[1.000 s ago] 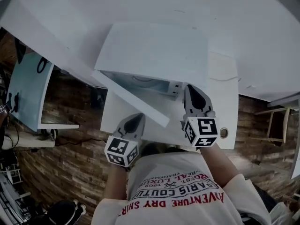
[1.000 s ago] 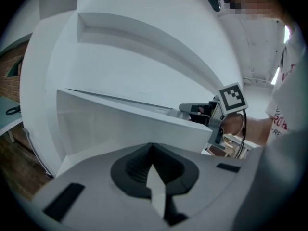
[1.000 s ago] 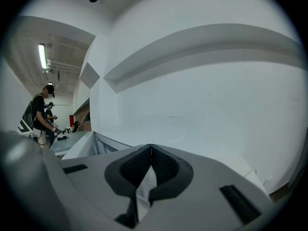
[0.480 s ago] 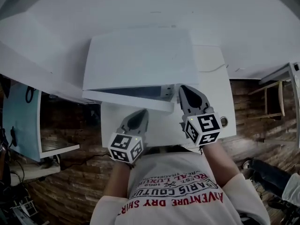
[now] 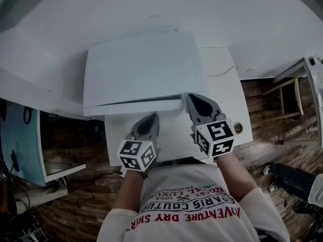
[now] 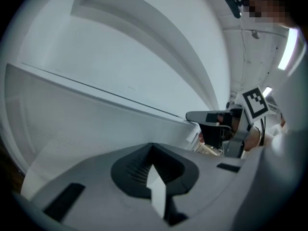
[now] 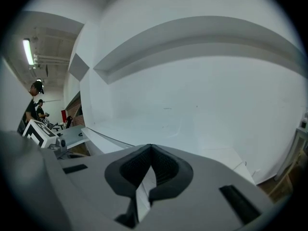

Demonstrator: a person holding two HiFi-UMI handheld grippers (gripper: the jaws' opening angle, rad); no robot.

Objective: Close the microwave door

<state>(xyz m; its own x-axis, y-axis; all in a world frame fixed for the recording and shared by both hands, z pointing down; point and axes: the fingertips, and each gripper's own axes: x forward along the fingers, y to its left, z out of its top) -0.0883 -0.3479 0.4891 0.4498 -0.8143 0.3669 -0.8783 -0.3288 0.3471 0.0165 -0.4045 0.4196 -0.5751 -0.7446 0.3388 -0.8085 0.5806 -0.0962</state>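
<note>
The white microwave (image 5: 144,67) stands on a white table (image 5: 227,100) against the wall. Its door (image 5: 133,106) lies flat against the front, seen as a narrow strip in the head view. My right gripper (image 5: 194,101) is shut and empty, its tip at the door's right end; I cannot tell if it touches. My left gripper (image 5: 150,121) is shut and empty, just short of the door's middle. The left gripper view is filled by the door face (image 6: 72,124), with the left gripper (image 6: 153,149) close to it and the right gripper (image 6: 211,117) beyond. The right gripper (image 7: 151,150) points over the microwave's top (image 7: 159,121).
The table has a round cable hole (image 5: 238,128) near its front right, and a thin cable (image 5: 222,73) runs behind the microwave. A pale blue shelf unit (image 5: 20,140) stands at left and a wooden chair (image 5: 287,92) at right. Someone's shoe (image 5: 292,178) shows at lower right.
The door, standing wide open a second ago, has swung in to lie flat against the microwave's front. Both grippers followed it forward, the right one staying at its free end.
</note>
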